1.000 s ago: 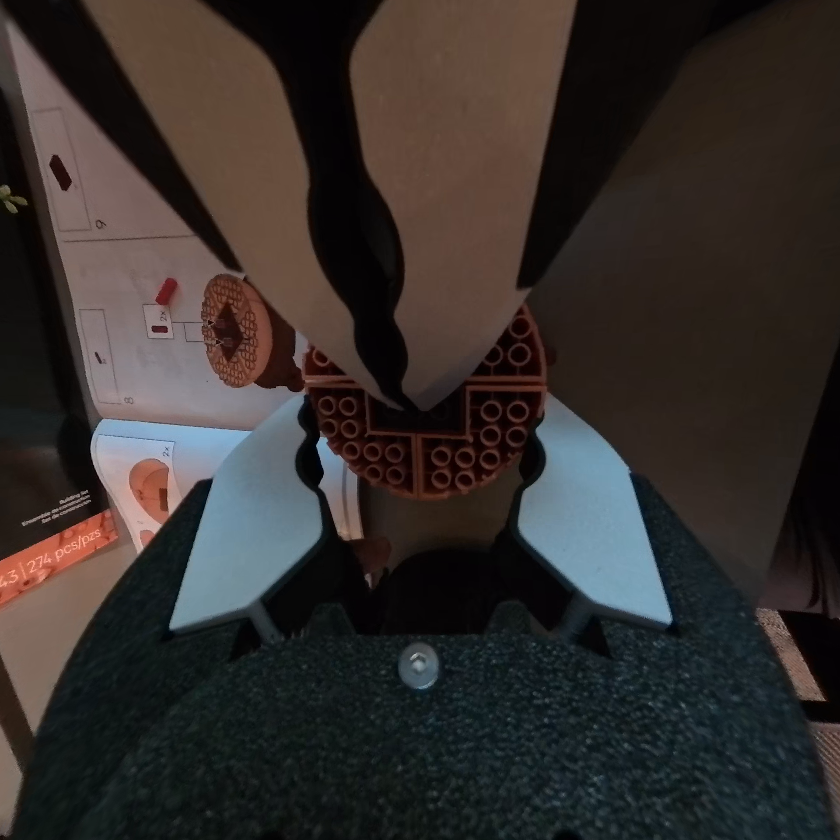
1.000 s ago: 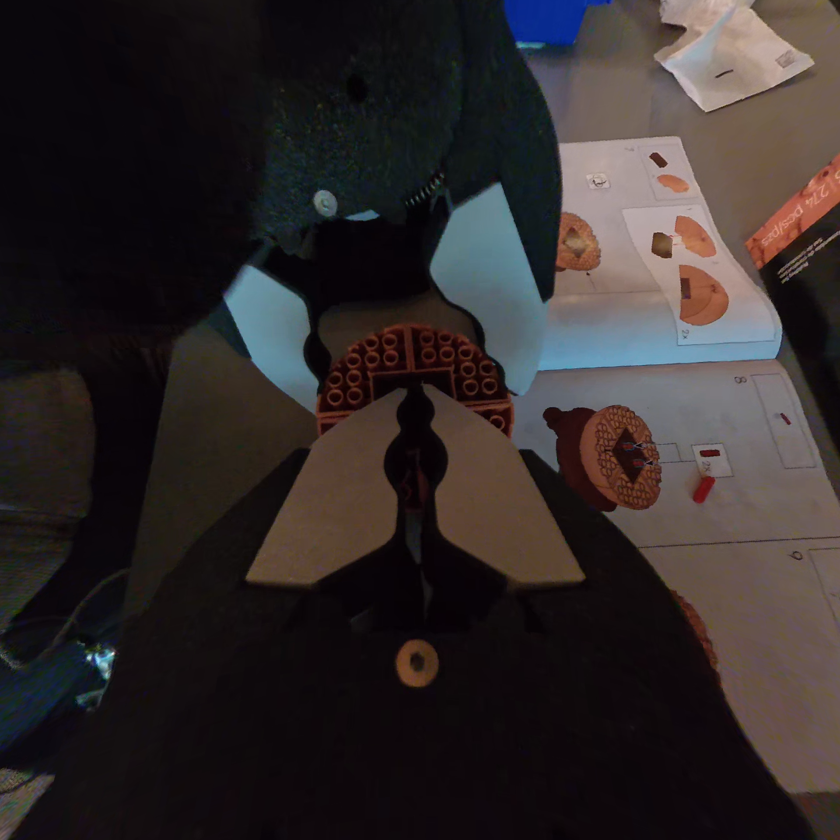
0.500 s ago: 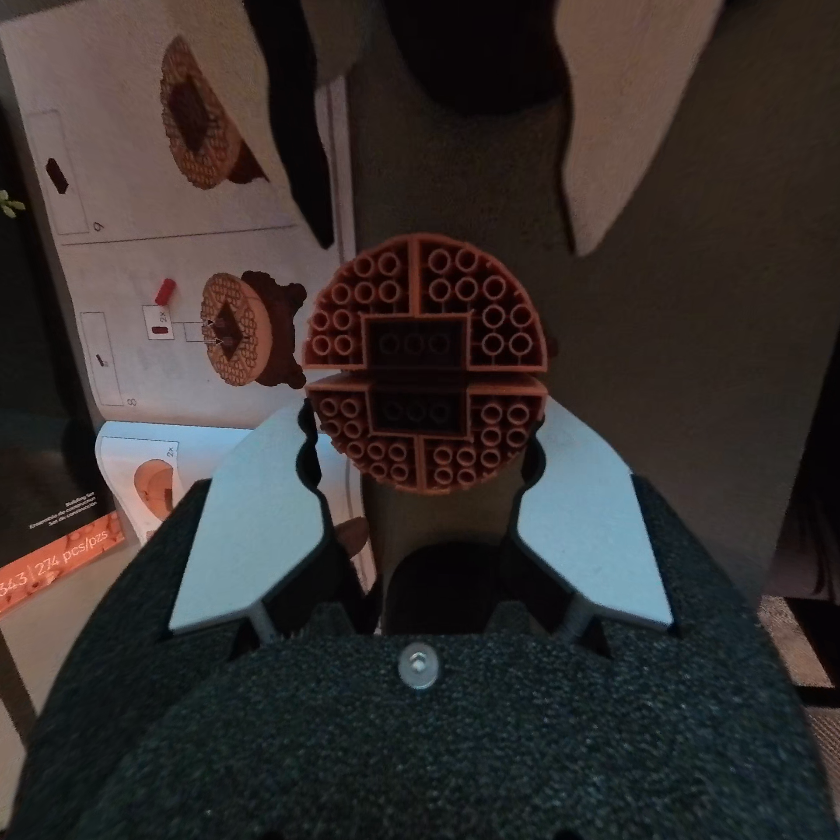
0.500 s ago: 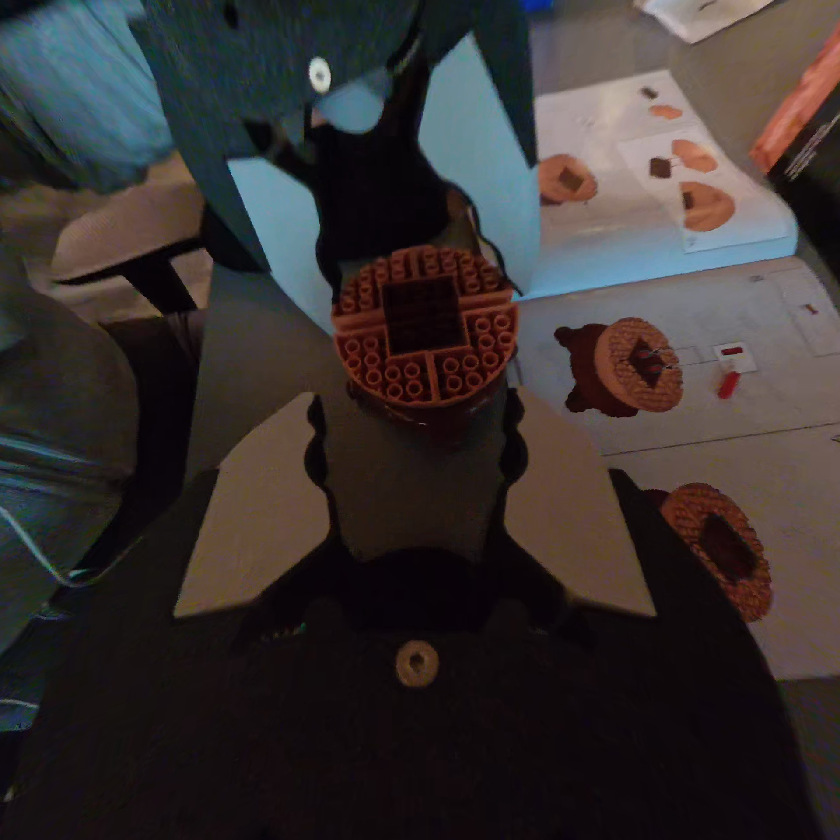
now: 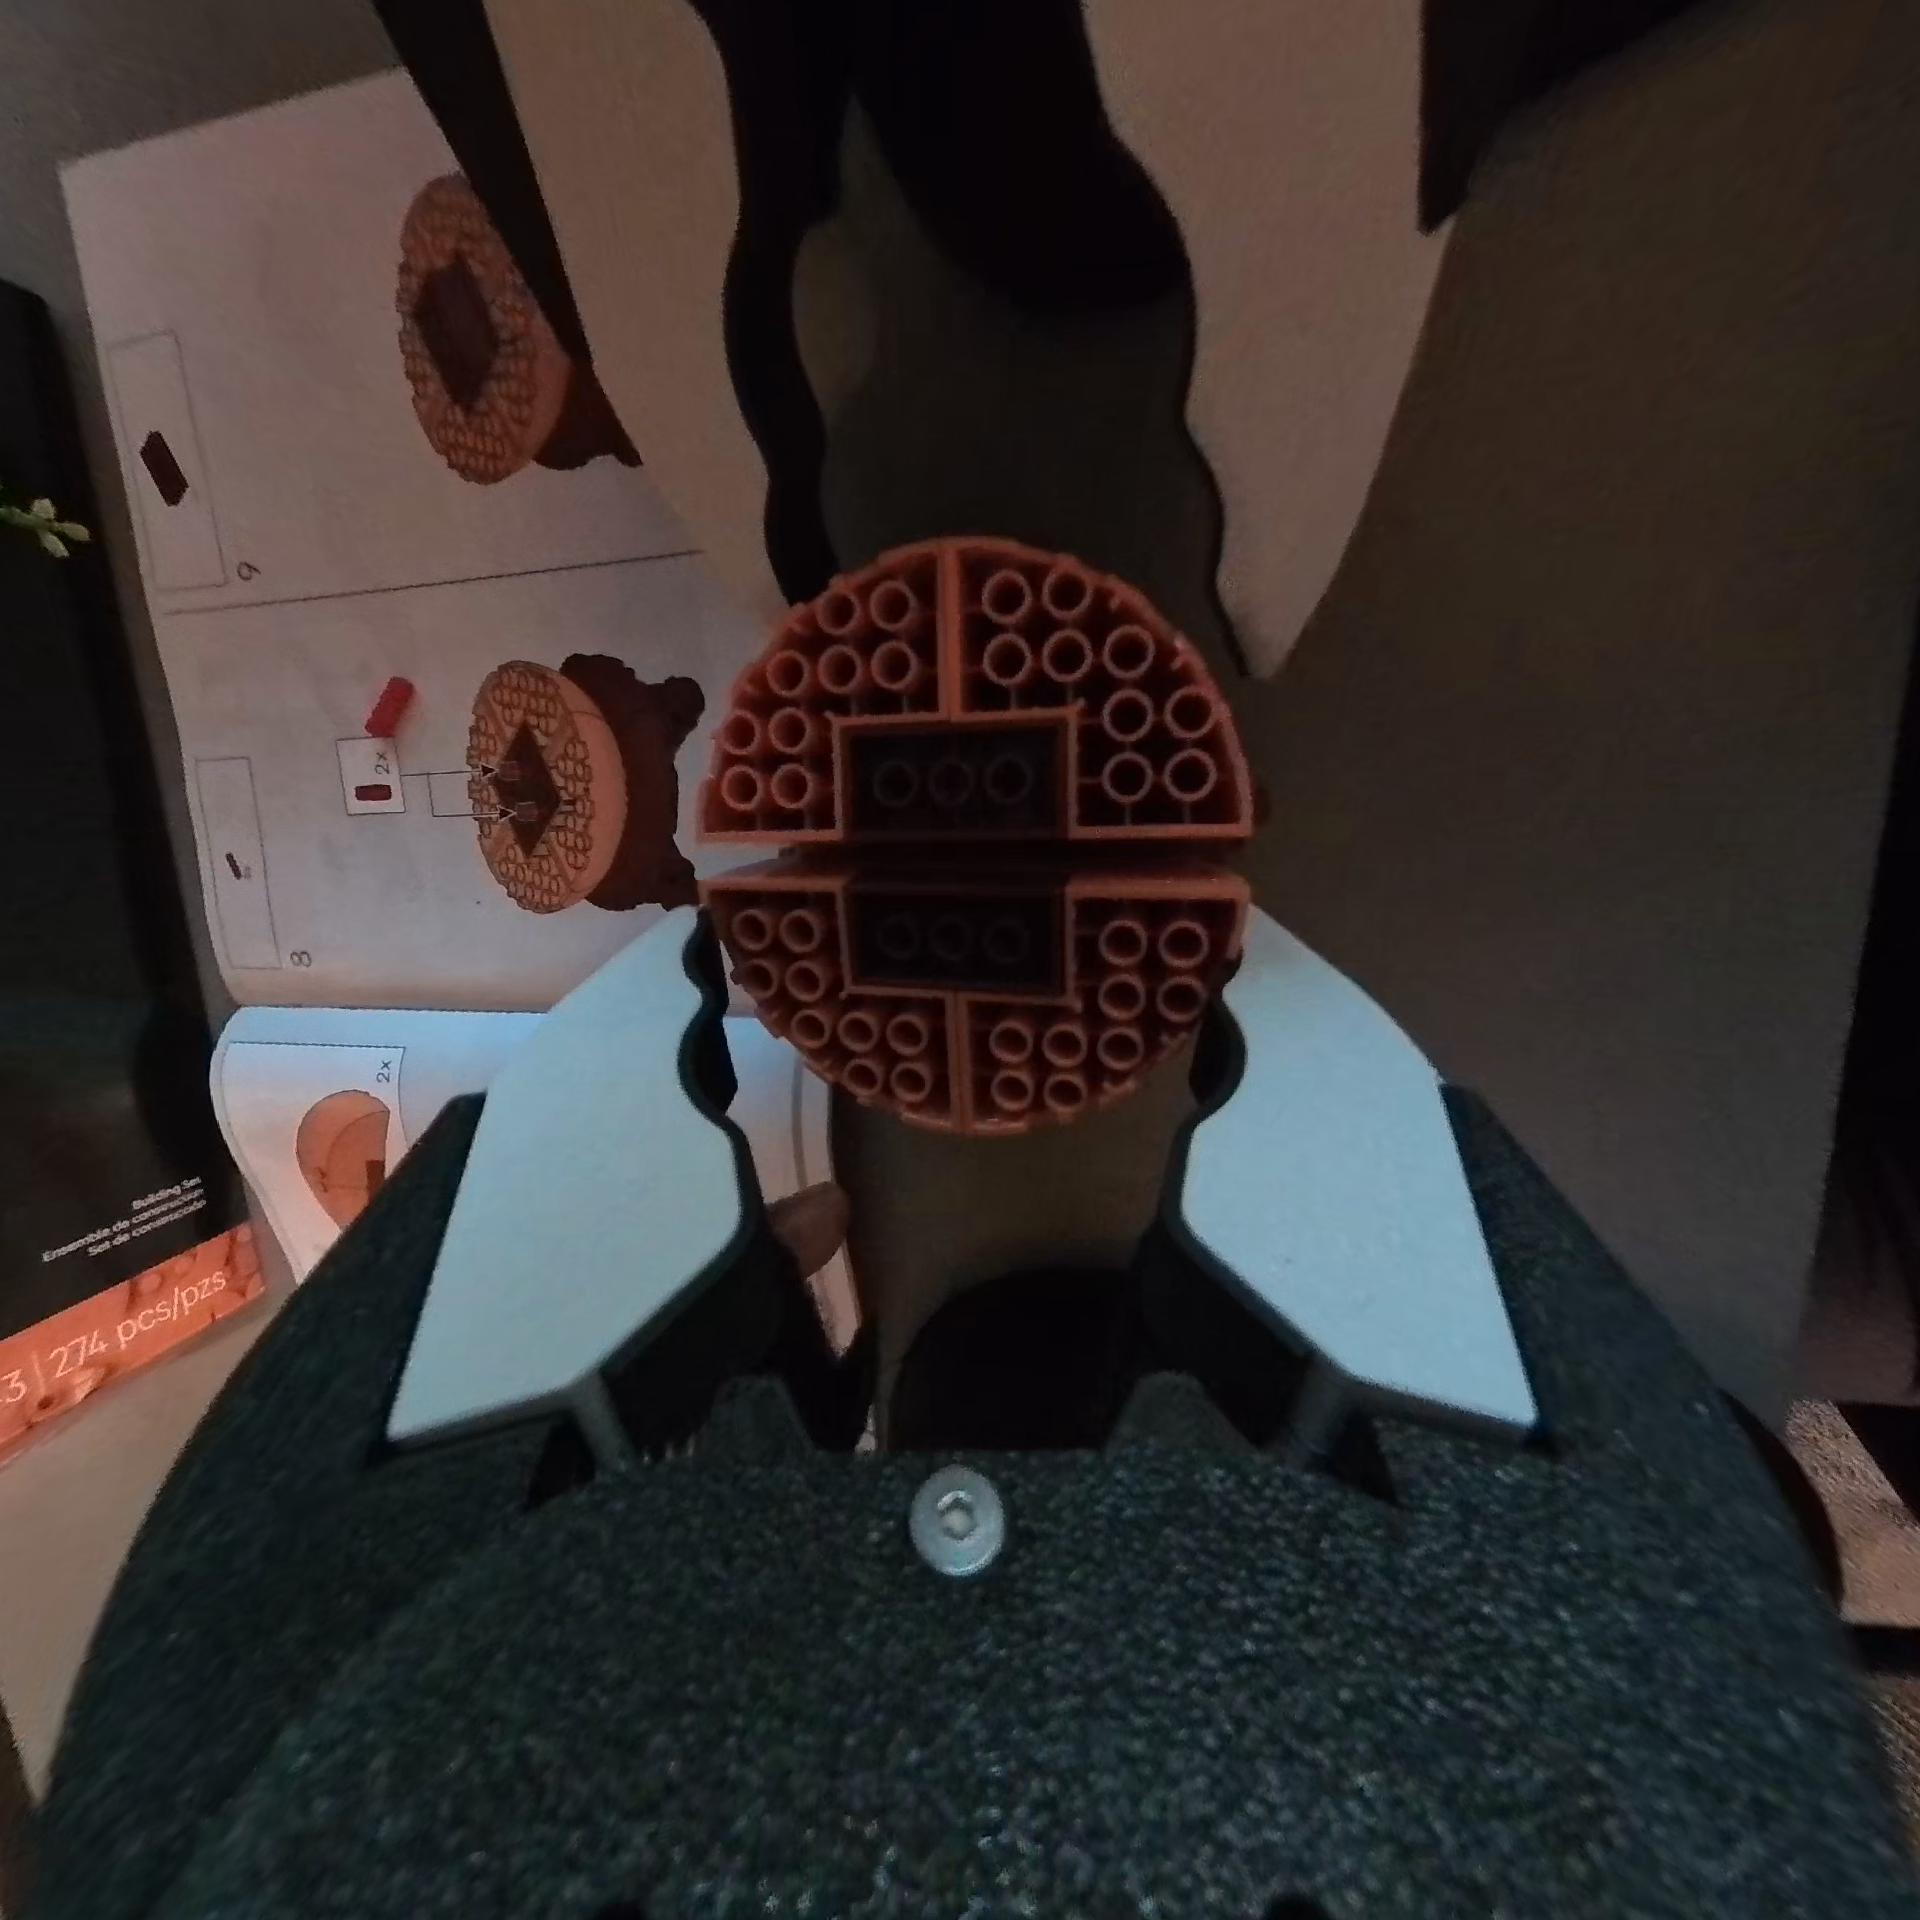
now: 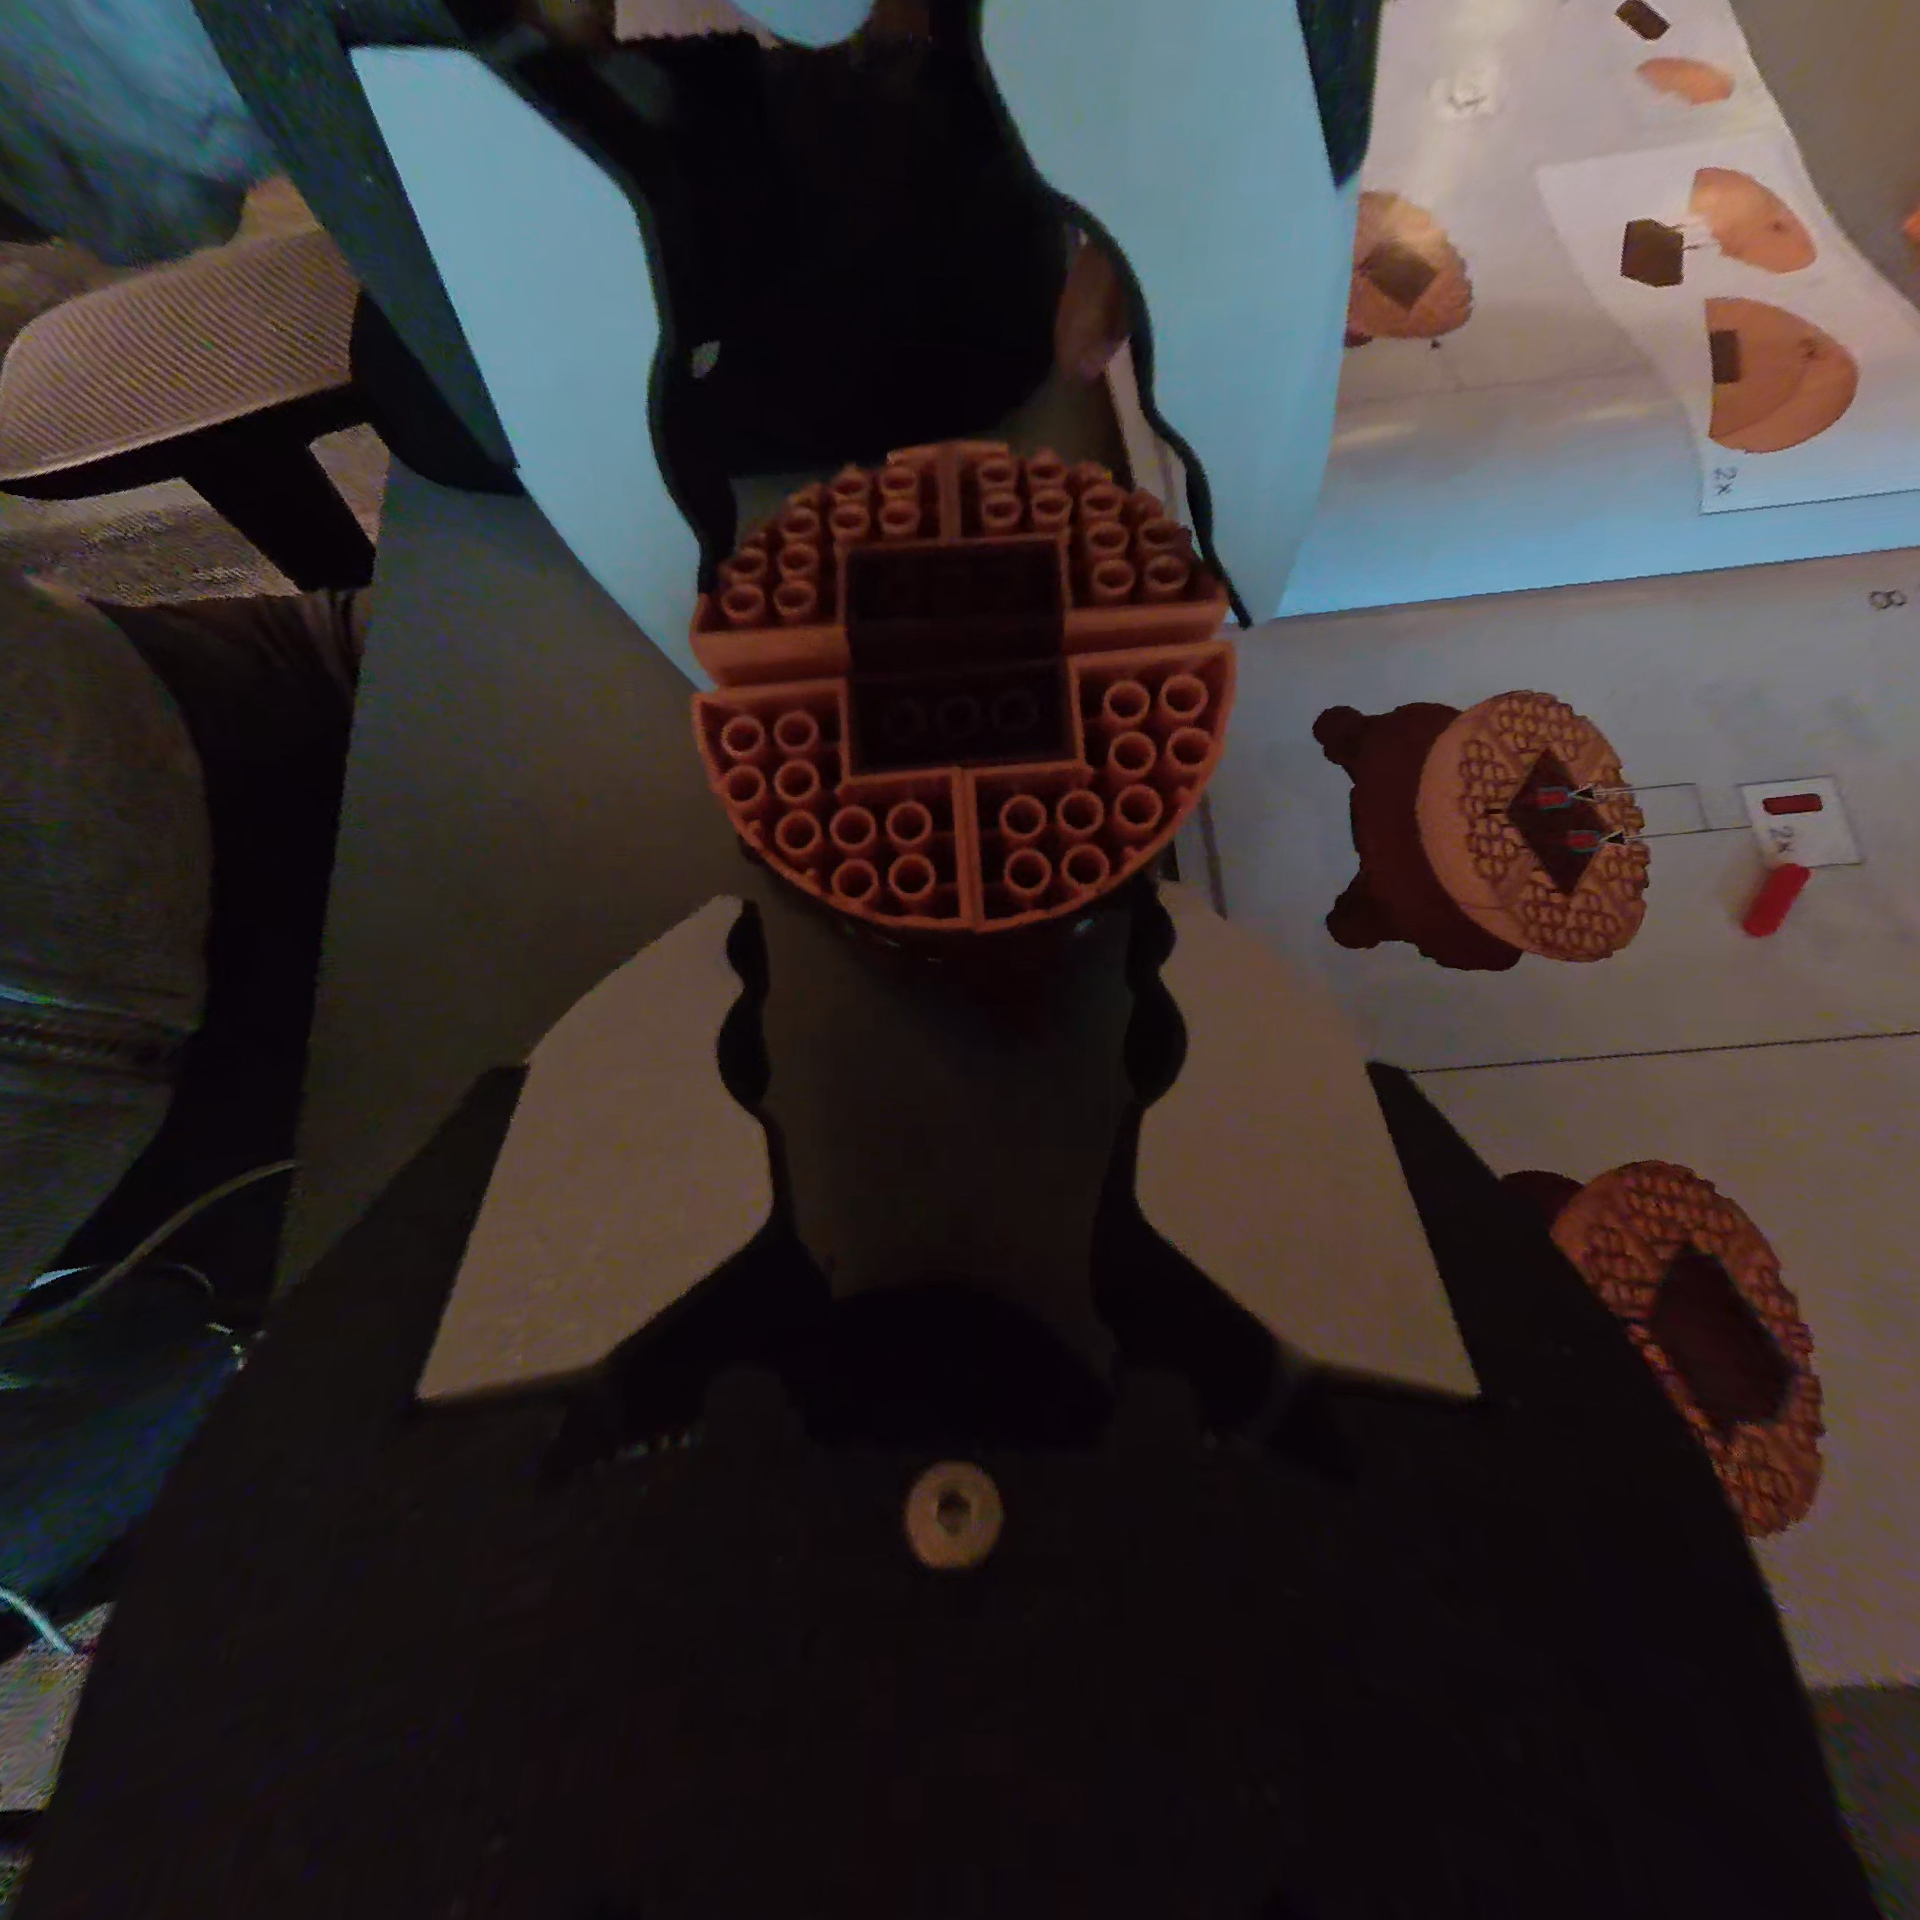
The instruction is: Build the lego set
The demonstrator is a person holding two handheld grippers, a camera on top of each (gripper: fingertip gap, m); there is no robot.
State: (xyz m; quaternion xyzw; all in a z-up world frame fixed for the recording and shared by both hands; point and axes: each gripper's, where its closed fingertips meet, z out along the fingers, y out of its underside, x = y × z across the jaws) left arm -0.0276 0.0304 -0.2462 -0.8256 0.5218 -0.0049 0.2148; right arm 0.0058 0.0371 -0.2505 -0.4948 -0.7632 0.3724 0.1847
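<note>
Left tool point(image 5: 966, 997) pinches the disc point(image 5: 977, 831): both fingertips press the rim of its lower half, one on each side. The disc is round and built of orange-brown bricks, with the tubed underside facing the left camera. Two dark bricks sit in its centre, and a dark seam runs across the middle between the halves. It is held off the table point(image 5: 1558, 727), over the bare grey strip between the booklet point(image 5: 312, 582) and the table's near edge in the right view. Right tool point(image 6: 943, 935) is spread with nothing between its fingers. Its tips sit just beside the disc's rim, opposite the left tool; whether they touch it I cannot tell. The two tools face each other across the disc. The booklet lies open on the table beside the disc, its pages showing drawings of the same disc. A small red brick point(image 5: 390, 704) rests on the page next to one drawing. A black box point(image 5: 104, 1195) with an orange band lies past the booklet's far edge — only partly in frame, left view. Lighting is dim.
</note>
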